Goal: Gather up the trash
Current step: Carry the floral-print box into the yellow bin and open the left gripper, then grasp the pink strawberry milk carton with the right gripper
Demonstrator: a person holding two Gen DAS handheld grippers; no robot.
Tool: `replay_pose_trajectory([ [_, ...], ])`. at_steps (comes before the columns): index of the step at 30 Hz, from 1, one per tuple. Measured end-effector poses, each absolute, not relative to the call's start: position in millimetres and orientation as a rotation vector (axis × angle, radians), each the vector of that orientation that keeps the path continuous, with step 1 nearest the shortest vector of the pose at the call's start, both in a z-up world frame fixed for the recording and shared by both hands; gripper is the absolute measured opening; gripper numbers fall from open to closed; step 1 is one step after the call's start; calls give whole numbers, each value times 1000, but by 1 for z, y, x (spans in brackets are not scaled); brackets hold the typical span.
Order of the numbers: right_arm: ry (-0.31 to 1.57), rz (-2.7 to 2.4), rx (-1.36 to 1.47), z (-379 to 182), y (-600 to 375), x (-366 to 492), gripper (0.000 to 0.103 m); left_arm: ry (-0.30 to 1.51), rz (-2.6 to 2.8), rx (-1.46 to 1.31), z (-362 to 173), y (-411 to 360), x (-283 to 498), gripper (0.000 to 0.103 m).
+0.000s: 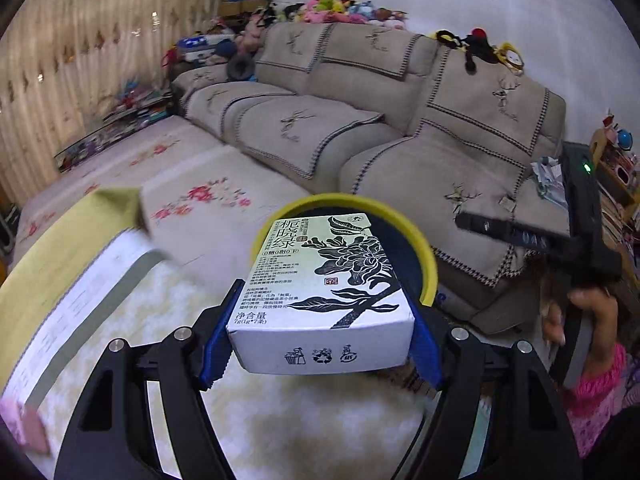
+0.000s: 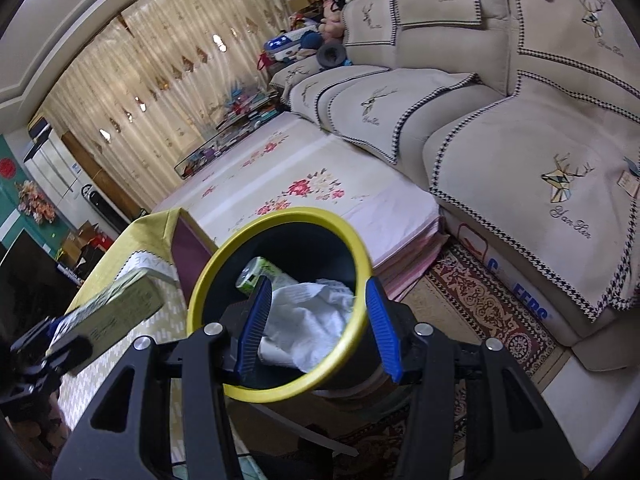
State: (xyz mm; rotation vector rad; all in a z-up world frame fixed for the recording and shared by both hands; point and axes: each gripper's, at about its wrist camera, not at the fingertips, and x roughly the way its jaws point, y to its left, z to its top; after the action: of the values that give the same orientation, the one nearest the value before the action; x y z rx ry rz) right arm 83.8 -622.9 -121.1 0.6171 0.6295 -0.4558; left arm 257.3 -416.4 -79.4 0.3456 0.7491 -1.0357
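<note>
A white and pale-green tea box point(image 1: 324, 280) with a black flower print sits between the blue pads of my left gripper point(image 1: 320, 292), which is shut on it. The box hangs in front of a black bin with a yellow rim point(image 1: 348, 200). In the right wrist view the same bin point(image 2: 280, 214) lies right under my right gripper point(image 2: 318, 282). Its jaws stand apart, one finger over the bin's inside and the other just outside the rim, with no pad pressing. Inside lie crumpled white tissue point(image 2: 308, 320) and a green packet point(image 2: 256, 274). The box point(image 2: 108, 312) comes in from the left.
A low table with a white and yellow cloth point(image 1: 280, 420) stands beside the bin. A beige sofa point(image 1: 360, 120) runs behind it, with a floral mat point(image 1: 192, 184) in front and a patterned rug point(image 2: 480, 308) on the floor. A person's hand point(image 1: 592, 312) holds the right gripper.
</note>
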Motion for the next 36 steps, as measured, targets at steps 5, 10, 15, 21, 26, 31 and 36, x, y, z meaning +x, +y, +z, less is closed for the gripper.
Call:
replay_pose_trajectory([
  [5,629,-476,622,-119,-626,75,47,757,-1015,316,-94,-465,275,83],
  [10,638,-473,606,-117,-620,76,47,772,-998,243,-97,-454,285,86],
  [15,661,-433,591,-119,-606,93,47,711,-951,225,-84,-387,276,89],
  [21,703,-338,530,-117,-566,128,47,662,-807,167,-72,-276,272,91],
  [26,740,-250,459,-113,-520,164,47,623,-620,120,-70,-179,272,93],
  [31,773,-162,379,-106,-468,199,49,627,-448,67,-81,-86,281,94],
  [36,815,-62,276,-101,-408,235,51,622,-338,1,-97,-18,286,94],
])
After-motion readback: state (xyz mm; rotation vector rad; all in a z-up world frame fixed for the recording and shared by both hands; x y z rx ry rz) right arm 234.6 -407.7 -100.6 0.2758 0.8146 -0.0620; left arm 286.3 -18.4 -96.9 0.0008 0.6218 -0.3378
